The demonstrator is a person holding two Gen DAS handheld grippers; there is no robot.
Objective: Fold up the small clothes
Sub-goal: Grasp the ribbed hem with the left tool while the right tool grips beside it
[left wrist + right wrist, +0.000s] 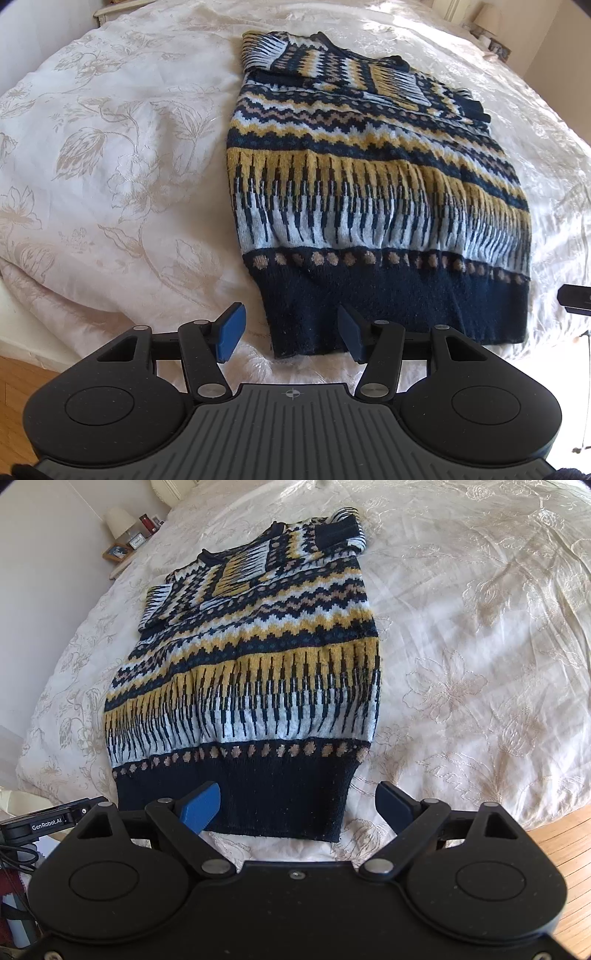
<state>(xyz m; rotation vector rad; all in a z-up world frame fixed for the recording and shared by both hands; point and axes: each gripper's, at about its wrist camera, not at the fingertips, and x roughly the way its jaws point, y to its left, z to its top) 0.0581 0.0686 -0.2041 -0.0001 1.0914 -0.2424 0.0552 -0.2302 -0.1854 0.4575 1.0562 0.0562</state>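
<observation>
A knitted sweater (369,177) in navy, yellow and white bands lies flat on the bed, both sleeves folded in across the chest, navy hem nearest me. My left gripper (291,334) is open over the hem's left corner, blue pads either side of it, nothing held. In the right wrist view the same sweater (251,672) stretches away from me. My right gripper (299,808) is open and straddles the hem's right corner, its left pad (201,806) above the navy ribbing, its right pad over the bedspread.
The cream floral bedspread (110,166) covers the whole bed. Wooden floor (561,849) shows past the bed's near edge. A bedside table with a lamp (120,522) and a picture frame stands far left. The other gripper's body (48,823) shows at lower left.
</observation>
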